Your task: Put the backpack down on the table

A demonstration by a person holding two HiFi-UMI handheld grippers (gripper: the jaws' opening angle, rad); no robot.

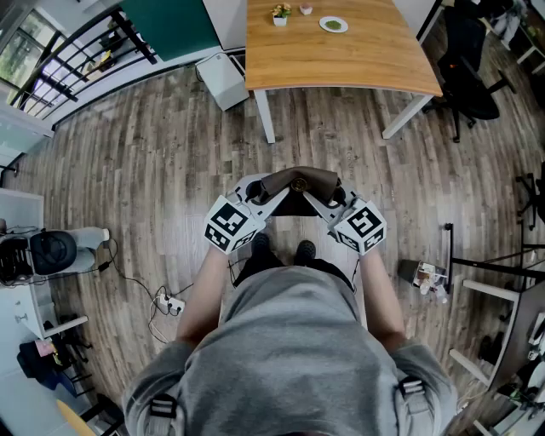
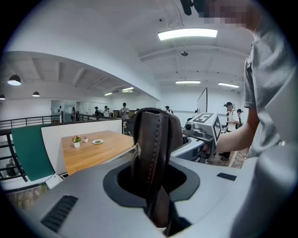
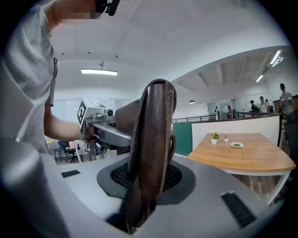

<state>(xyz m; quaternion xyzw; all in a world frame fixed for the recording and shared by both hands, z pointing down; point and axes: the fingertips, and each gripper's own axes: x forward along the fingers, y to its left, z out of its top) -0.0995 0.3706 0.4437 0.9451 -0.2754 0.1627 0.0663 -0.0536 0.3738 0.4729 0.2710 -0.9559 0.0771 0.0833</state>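
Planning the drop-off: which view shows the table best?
Head view: it shows the table from above, with pot and plate. Both gripper views show it small and side-on, beside the strap.

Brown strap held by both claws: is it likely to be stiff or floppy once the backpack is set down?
Probably semi-stiff: the strap looks like thick stitched leather, and it arches between the left claw and right claw rather than sagging. Its matte surface probably resists slipping in the pinch.
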